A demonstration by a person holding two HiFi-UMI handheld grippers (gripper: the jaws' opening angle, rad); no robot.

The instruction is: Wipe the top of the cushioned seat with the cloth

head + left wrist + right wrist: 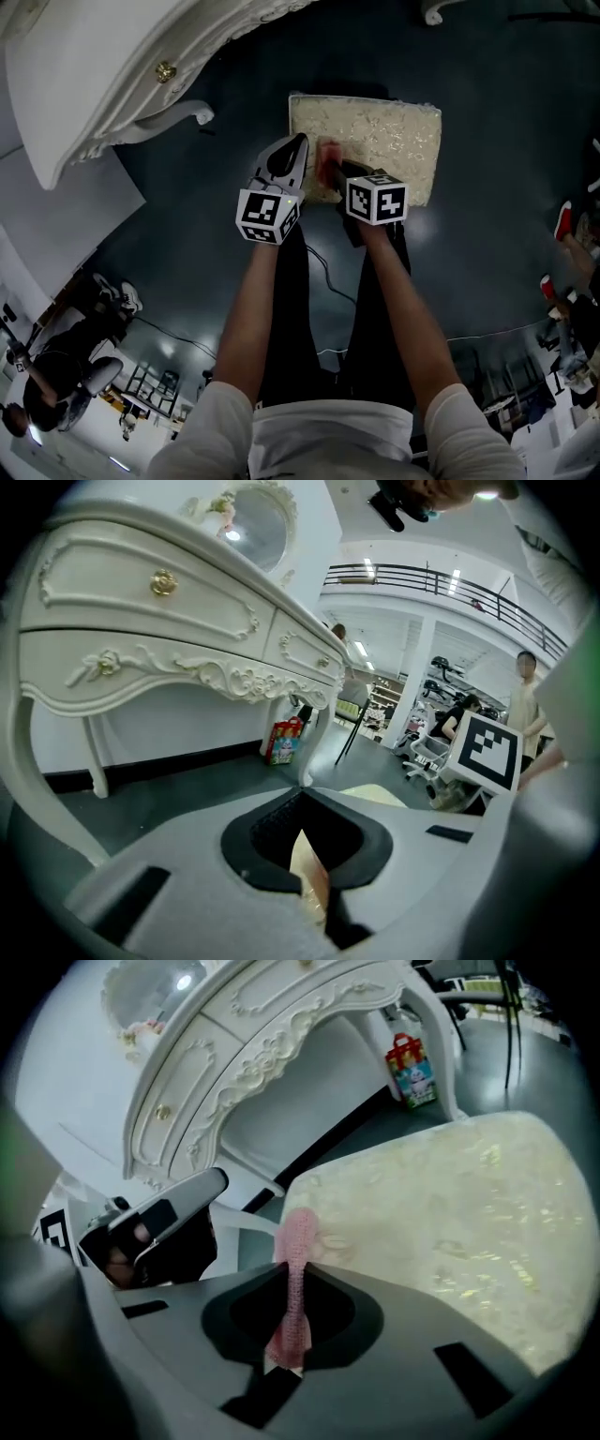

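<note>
Pink cloth [293, 1265] pinched upright in the right hand-held gripper [337, 174], at the cushioned seat's [389, 131] near-left edge. Left hand-held gripper [294, 152] clamped, apparently on the seat's cream corner. Risk: thin pinch slips under drag; seat skids on the floor.

The left gripper [302, 808] has its jaws pinched on a pale cream sliver, seemingly the edge of the cushioned seat [309, 874]. Beyond stands an ornate white dressing table [169, 639]; a marker cube [487, 752] shows right.
</note>
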